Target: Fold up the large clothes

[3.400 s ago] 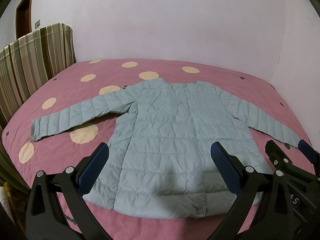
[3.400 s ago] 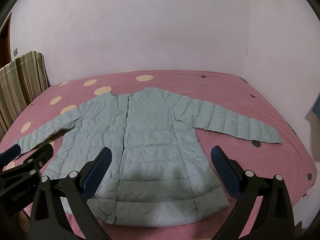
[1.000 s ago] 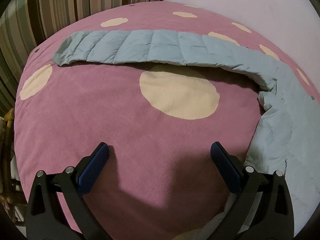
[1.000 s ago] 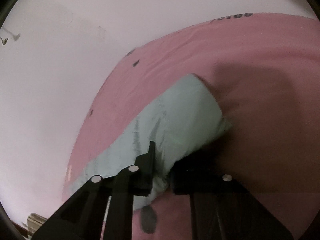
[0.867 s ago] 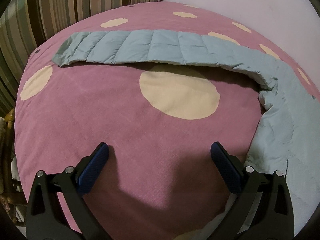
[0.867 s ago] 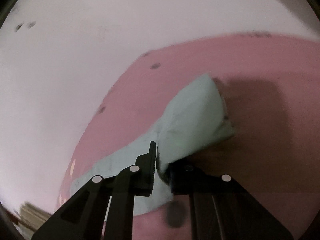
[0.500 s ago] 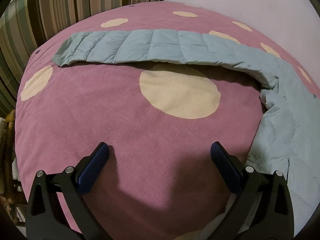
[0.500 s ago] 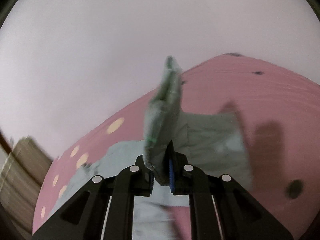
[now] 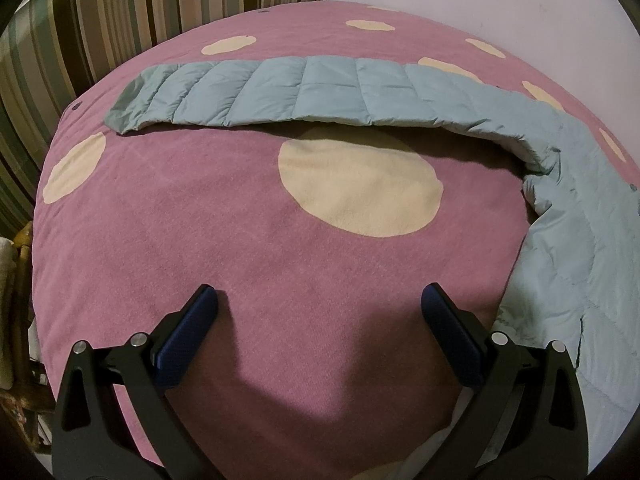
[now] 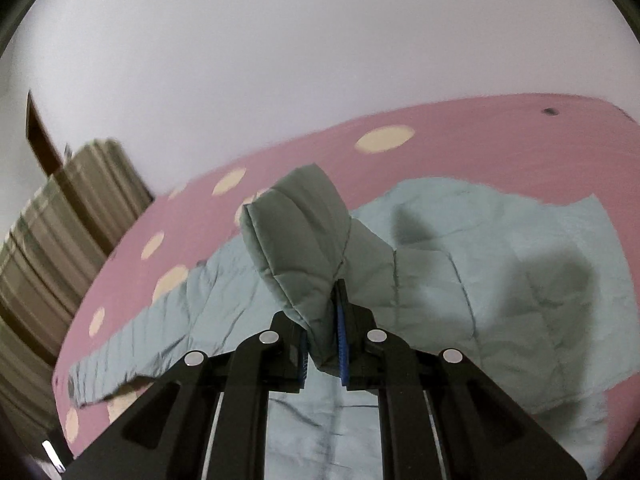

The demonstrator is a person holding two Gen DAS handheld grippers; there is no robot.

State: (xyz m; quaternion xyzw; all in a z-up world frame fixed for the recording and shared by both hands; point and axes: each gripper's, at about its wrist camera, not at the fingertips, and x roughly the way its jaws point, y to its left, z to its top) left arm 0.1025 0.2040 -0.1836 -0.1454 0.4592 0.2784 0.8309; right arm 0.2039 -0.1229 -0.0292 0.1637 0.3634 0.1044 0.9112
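Observation:
A light blue quilted jacket (image 10: 500,280) lies spread on a pink bed. My right gripper (image 10: 324,344) is shut on the end of its right sleeve (image 10: 296,240) and holds it up above the jacket body. In the left wrist view the left sleeve (image 9: 304,94) lies stretched flat across the bed, and the jacket body (image 9: 584,256) is at the right edge. My left gripper (image 9: 320,320) is open and empty, hovering above bare bedcover below that sleeve.
The bed has a pink cover (image 9: 200,240) with cream dots. A striped cushion or headboard (image 9: 120,12) stands at the bed's left end, also in the right wrist view (image 10: 60,240). A white wall (image 10: 320,60) runs behind. The bed's near edge drops off at the lower left.
My right gripper has lifted the right sleeve off the bed and swung it leftward over the jacket body. My left gripper has stayed open in the same place.

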